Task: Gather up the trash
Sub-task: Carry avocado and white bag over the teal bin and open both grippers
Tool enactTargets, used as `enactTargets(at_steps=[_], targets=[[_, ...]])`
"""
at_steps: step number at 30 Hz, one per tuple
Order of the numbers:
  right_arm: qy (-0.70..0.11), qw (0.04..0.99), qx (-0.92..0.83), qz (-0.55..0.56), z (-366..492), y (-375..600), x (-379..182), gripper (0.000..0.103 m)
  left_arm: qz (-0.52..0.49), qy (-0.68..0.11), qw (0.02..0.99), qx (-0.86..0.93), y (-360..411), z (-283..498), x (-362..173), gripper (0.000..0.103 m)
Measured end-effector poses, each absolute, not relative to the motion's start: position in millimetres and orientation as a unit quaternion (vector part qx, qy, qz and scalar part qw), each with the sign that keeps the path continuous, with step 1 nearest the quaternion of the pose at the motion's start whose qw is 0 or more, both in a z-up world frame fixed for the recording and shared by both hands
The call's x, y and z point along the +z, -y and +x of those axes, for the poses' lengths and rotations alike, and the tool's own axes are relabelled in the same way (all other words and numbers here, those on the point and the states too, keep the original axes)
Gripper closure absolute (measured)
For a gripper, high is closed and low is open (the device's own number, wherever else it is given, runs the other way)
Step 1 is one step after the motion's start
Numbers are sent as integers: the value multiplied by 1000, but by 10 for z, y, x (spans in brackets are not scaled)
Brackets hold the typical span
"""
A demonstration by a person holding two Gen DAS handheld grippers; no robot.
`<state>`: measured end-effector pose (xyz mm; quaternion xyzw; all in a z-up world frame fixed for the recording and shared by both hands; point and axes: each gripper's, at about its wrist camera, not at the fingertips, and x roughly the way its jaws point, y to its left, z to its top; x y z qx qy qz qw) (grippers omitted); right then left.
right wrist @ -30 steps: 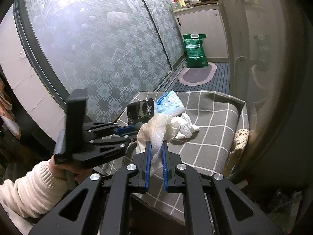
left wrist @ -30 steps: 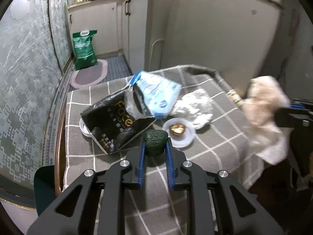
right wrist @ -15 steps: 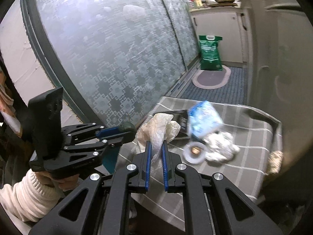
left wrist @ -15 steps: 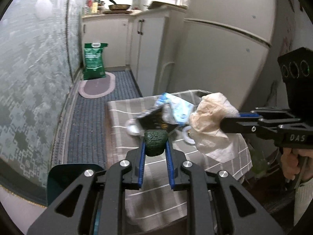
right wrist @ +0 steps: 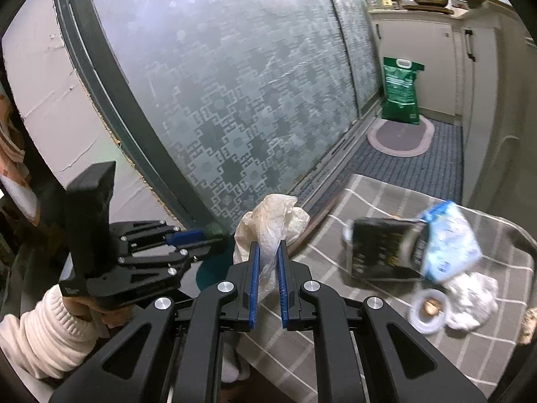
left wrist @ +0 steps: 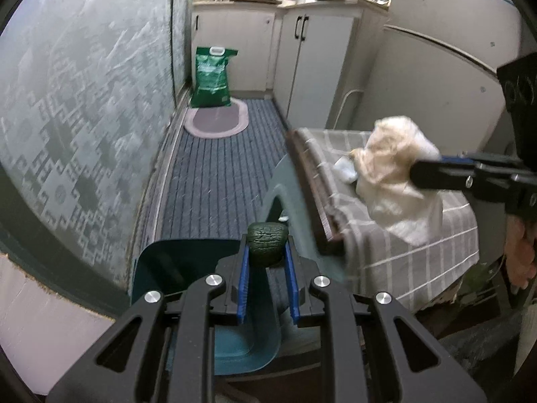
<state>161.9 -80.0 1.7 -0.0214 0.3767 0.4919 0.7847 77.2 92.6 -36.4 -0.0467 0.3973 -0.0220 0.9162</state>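
Black "Face" pouch (right wrist: 382, 252) beside blue pack (right wrist: 449, 247) on checked cloth (right wrist: 369, 322)

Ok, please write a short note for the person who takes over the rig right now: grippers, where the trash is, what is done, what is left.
Left gripper: shut on a dark green wrinkled lump, over the teal chair beside the table.
Right gripper: shut on a crumpled plastic bag.
Both pieces are lifted off the table; neither is dropped anywhere yet. No bin shows in either view.
Left on the checked tablecloth: black packet, light blue packet, white crumpled tissue, small clear cup with something brown inside.
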Motion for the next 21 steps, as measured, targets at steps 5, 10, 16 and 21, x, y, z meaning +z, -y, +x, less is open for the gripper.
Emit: enactTargets(at_steps=[5, 10, 16, 21], targets=[[-383, 773, 504, -30, 1599, 523, -32, 93, -44, -413, 910, -9, -1059, 712, -497, 82], [-389, 767, 509, -36, 1599, 326, -77, 93, -44, -430, 902, 1, -1187, 678, -626, 82], [-397, 760, 512, -43, 1577, 96, -148, 93, -48, -445, 894, 14, -1368, 639, -735, 80], [-411, 755, 508, -55, 1578, -122, -260, 93, -54, -452, 890, 22, -1500, 584, -801, 66]])
